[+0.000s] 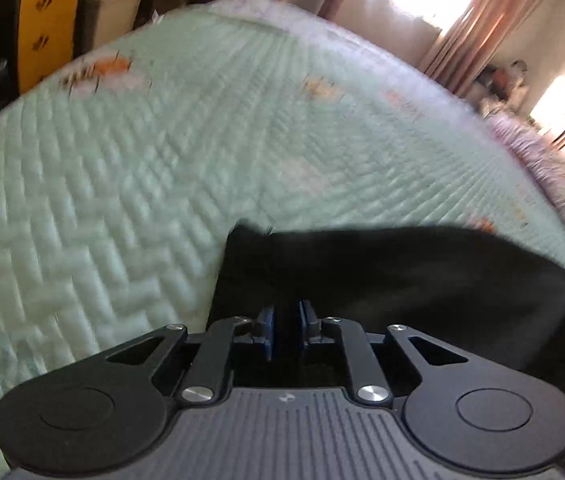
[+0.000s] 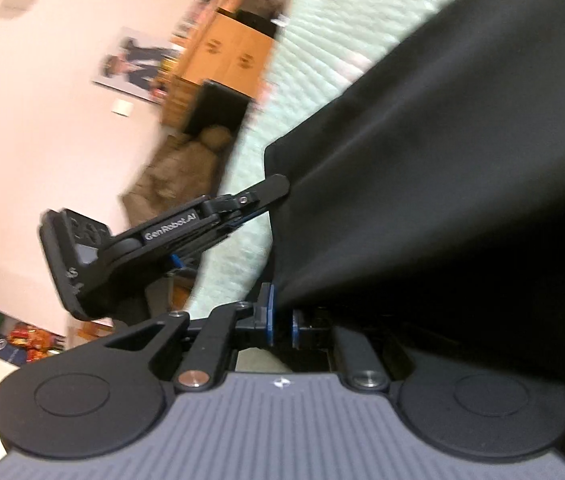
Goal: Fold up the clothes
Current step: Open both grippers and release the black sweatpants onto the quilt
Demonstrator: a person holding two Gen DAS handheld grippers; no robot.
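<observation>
Black garment (image 2: pixel 442 160): held up off the bed (image 1: pixel 122 160), stretched over its near part, one edge pulled fairly straight between the two grippers. Was draped wide across the right side of the bed in the left wrist view, upper corner poking up over the pale green quilted cover. Left gripper (image 1: pixel 286 316): pads nearly together, pinched on the cloth's edge, tilted down toward the bed; in the right wrist view seen from the side, tips at the cloth's corner. Right gripper (image 2: pixel 281 316): pads close, nipped on the same edge lower down, cloth spilling over its right finger. Wooden drawers (image 1: pixel 46 20) beyond the bed's far side, pink curtains (image 1: pixel 462 20) past its far corner. Blurry throughout.
</observation>
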